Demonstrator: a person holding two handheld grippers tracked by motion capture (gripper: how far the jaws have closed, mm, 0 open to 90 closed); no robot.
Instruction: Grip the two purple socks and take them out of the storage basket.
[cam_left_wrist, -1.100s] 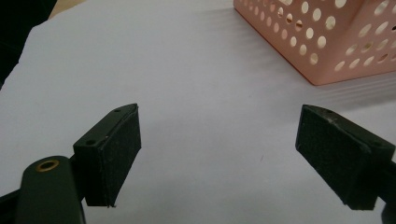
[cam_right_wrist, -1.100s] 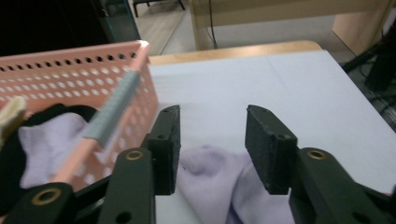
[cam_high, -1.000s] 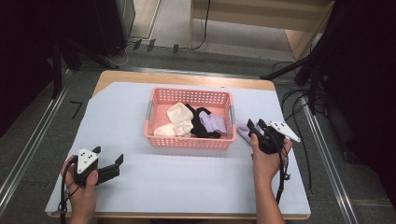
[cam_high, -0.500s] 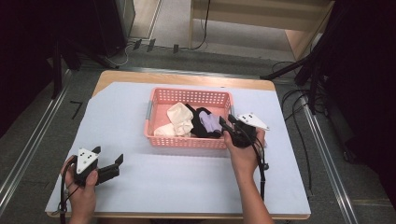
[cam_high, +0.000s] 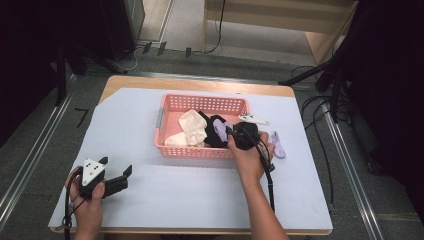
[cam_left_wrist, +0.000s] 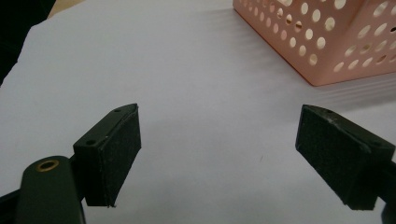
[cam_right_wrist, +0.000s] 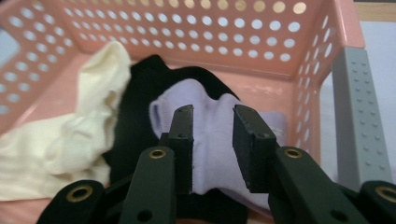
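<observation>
Right gripper view: lilac sock (cam_right_wrist: 219, 135), soft, crumpled.

Right claw (cam_high: 231, 136) over pink basket (cam_high: 170, 102), jaws closing.

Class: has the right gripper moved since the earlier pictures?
Yes. The right gripper went left from beside the basket to over it, fingers closing toward the lilac sock.

The left gripper (cam_high: 122, 176) rests low by the table's near left corner, held in the left hand (cam_high: 87, 202), jaws wide apart. The right gripper (cam_right_wrist: 212, 140), in the right hand (cam_high: 248, 160), has just been closing its jaws; a narrow gap remains.
</observation>
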